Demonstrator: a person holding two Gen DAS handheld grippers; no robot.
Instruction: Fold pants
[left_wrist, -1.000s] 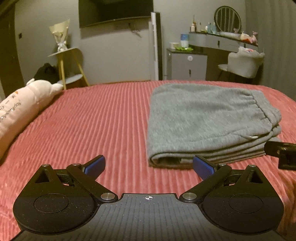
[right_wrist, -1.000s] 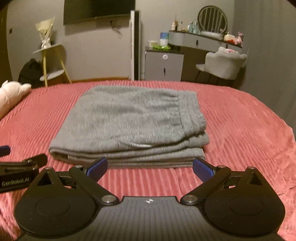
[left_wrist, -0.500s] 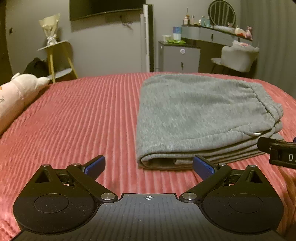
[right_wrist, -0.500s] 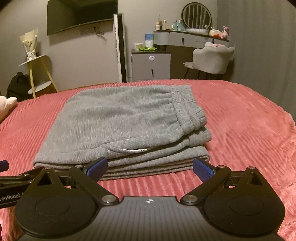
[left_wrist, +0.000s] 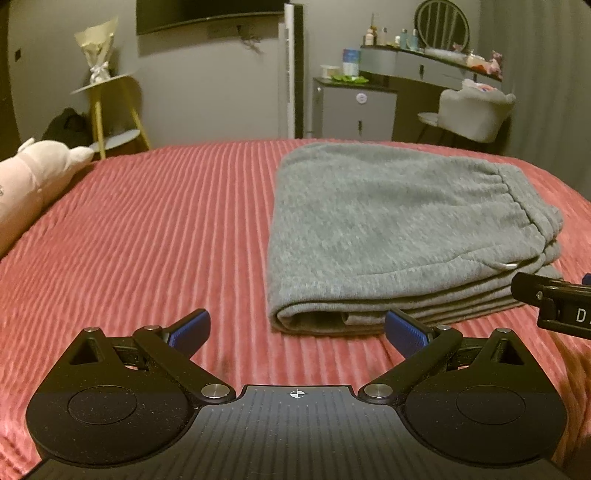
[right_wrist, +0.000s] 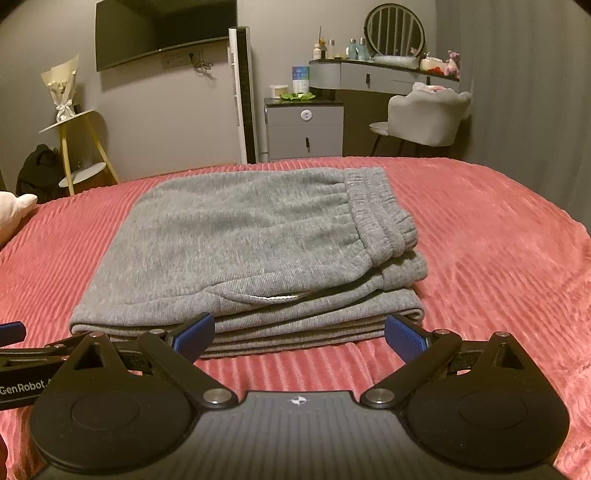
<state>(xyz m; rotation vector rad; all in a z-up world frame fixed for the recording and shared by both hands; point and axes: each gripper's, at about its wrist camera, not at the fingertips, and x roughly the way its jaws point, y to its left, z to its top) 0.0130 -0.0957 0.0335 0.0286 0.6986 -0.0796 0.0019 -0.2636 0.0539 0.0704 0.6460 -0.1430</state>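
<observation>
The grey pants (left_wrist: 399, 229) lie folded in a flat stack on the red ribbed bedspread (left_wrist: 155, 229), waistband to the right. In the right wrist view the pants (right_wrist: 243, 251) fill the middle. My left gripper (left_wrist: 297, 334) is open and empty, just in front of the stack's near left corner. My right gripper (right_wrist: 299, 332) is open and empty, its blue fingertips (right_wrist: 402, 338) close to the stack's near edge. Each gripper shows at the edge of the other's view: the right one (left_wrist: 554, 306), the left one (right_wrist: 22, 354).
A pink plush toy (left_wrist: 33, 184) lies at the bed's left side. Beyond the bed stand a yellow side table (left_wrist: 107, 110), a grey cabinet (left_wrist: 352, 107), a dresser with a mirror (right_wrist: 391, 70) and a grey chair (right_wrist: 424, 114).
Both grippers have edged closer to the folded pants and tilted slightly, so the stack looks larger. Both stayed open. The pants have not moved.
</observation>
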